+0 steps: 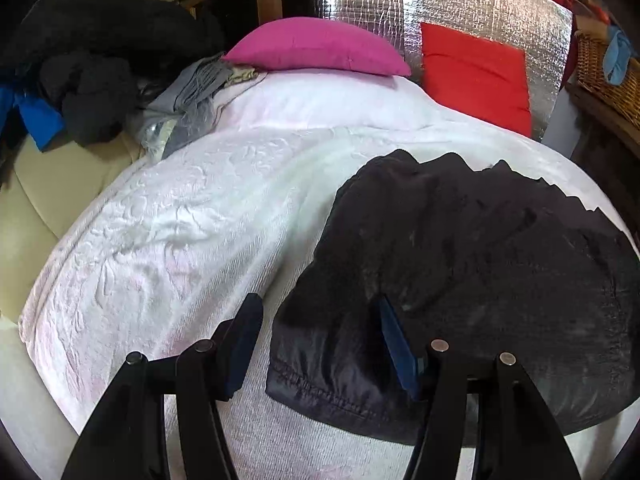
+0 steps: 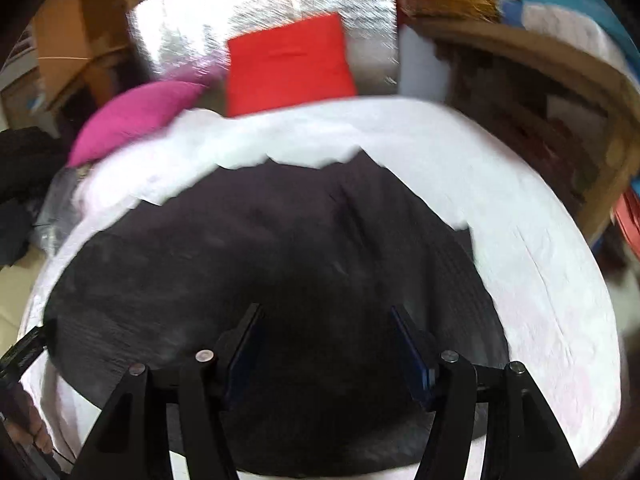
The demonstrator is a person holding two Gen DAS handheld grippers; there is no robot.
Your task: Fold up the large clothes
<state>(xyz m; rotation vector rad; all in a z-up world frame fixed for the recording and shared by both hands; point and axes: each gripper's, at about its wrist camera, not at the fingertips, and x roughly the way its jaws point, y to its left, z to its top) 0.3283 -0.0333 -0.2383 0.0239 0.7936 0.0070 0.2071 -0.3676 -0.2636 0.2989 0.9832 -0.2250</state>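
Observation:
A large black garment [image 1: 480, 264] lies spread on a white textured bedspread [image 1: 168, 232]. In the left wrist view its stitched hem corner [image 1: 316, 392] sits between my open fingers. My left gripper [image 1: 320, 308] is open just above that corner, holding nothing. In the right wrist view the same black garment [image 2: 280, 248] fills the middle of the bed, its far edge jagged against the white cover [image 2: 520, 216]. My right gripper [image 2: 326, 316] is open above the garment's near part and holds nothing. The view is motion-blurred.
A pink pillow [image 1: 320, 46] and a red cushion [image 1: 476, 76] lie at the bed's head against a silver foil panel [image 1: 472, 4]. A heap of dark and grey clothes [image 1: 100, 68] lies at the left. A wicker basket [image 1: 604, 68] and wooden furniture [image 2: 560, 120] stand at the right.

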